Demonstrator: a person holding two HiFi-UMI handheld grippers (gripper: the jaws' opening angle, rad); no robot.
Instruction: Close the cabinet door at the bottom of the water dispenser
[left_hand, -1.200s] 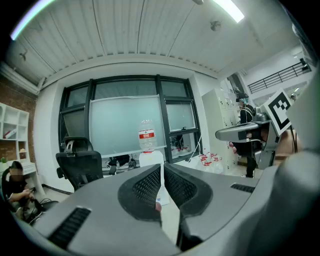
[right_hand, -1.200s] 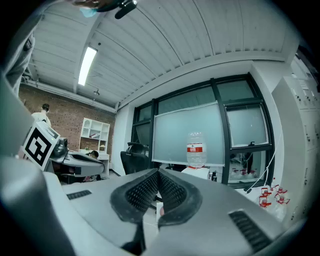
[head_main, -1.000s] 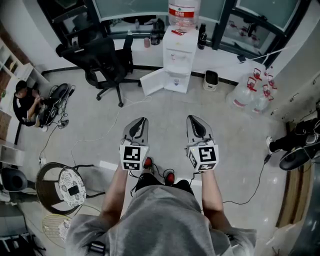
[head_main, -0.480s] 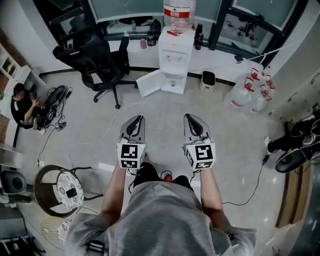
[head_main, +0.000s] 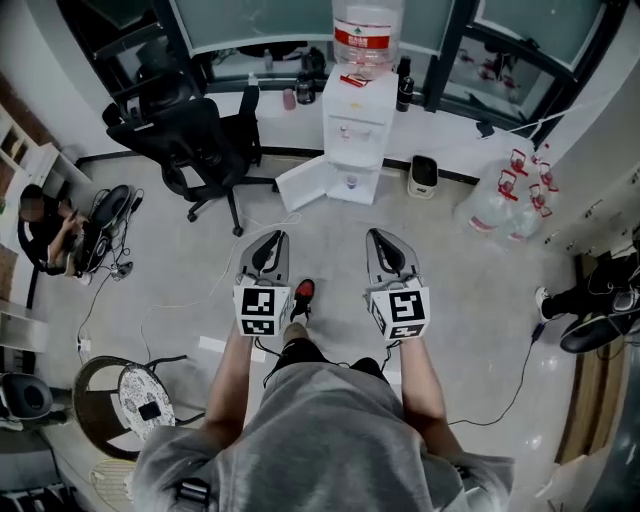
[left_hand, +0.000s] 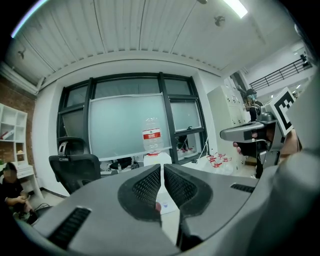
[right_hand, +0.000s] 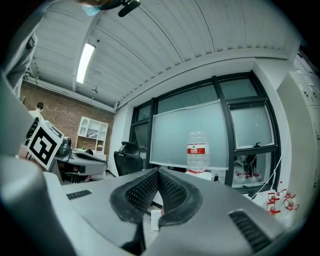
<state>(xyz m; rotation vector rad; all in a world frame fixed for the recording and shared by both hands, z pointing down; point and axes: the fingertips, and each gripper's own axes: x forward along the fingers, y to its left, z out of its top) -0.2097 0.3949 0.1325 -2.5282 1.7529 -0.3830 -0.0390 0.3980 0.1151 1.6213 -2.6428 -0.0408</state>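
The white water dispenser (head_main: 355, 130) stands against the window wall with a large bottle (head_main: 368, 35) on top. Its bottom cabinet door (head_main: 305, 183) hangs open, swung out to the left. Both grippers are held side by side over the floor, well short of the dispenser and pointing at it. My left gripper (head_main: 275, 238) is shut with nothing in it, and so is my right gripper (head_main: 381, 236). In the left gripper view the shut left gripper (left_hand: 162, 167) covers the dispenser's base, and the bottle (left_hand: 152, 140) shows above. The right gripper view shows the shut right gripper (right_hand: 158, 173) and the bottle (right_hand: 198, 150).
A black office chair (head_main: 185, 135) stands left of the open door. A small white bin (head_main: 424, 177) and several water jugs (head_main: 500, 200) lie to the dispenser's right. A person (head_main: 45, 225) sits at far left. Cables cross the floor. A round stool (head_main: 130, 395) is near left.
Both grippers have moved forward toward the dispenser with the person walking; a red shoe has stepped out between them. The jaws stayed shut and the cabinet door stayed open.
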